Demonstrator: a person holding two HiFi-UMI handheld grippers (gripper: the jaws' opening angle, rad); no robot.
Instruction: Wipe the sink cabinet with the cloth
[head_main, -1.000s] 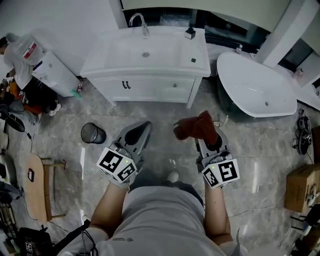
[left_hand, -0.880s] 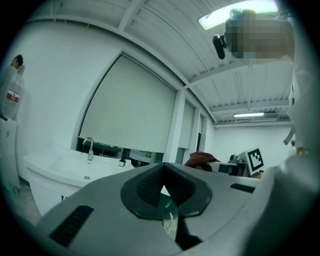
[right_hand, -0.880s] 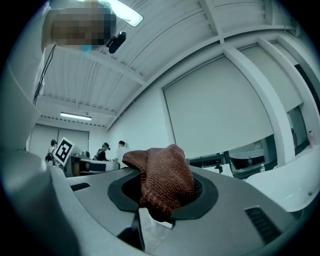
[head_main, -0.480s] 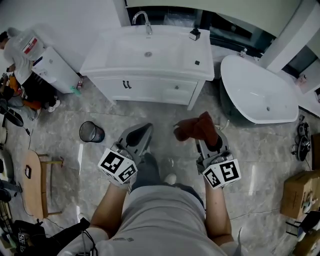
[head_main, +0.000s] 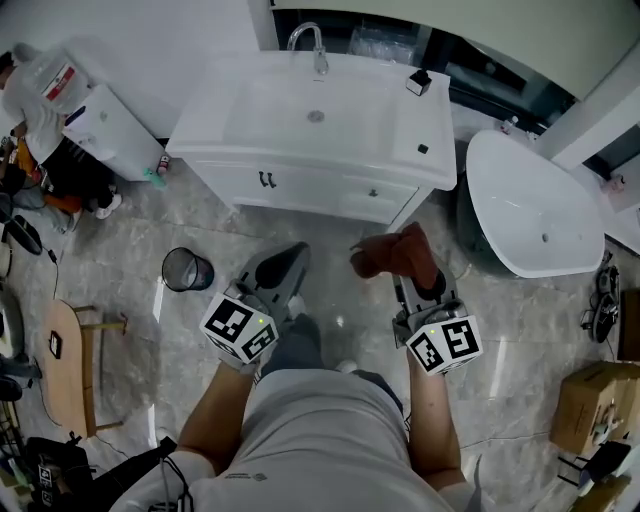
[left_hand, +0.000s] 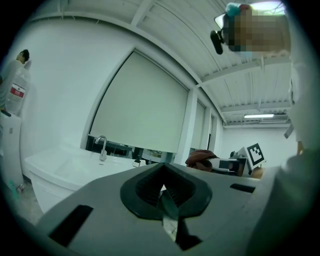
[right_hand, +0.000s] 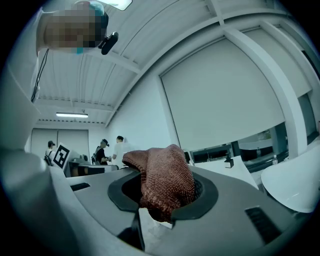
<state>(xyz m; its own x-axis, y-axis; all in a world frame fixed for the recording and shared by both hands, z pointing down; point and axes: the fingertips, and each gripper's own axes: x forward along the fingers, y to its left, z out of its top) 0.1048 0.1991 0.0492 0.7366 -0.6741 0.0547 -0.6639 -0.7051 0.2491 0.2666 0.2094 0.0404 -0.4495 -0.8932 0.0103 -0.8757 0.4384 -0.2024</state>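
Cloth (right_hand: 165, 186), rust-brown knit, looks soft, light and limp, pinched at its bunched middle by my right gripper (head_main: 408, 278), held short of the sink cabinet (head_main: 300, 186) front edge; left gripper (head_main: 285, 262) jaws pressed together, empty.

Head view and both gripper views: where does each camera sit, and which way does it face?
Head view: on the person's head, facing steeply down at the sink cabinet, left gripper and right gripper; forearms and torso show.
Left gripper view: on the left gripper, facing along its shut jaws, sink cabinet ahead-left; torso at right edge.
Right gripper view: on the right gripper, facing along jaws shut on the cloth; torso at left edge.
Shared: all three show the cloth.
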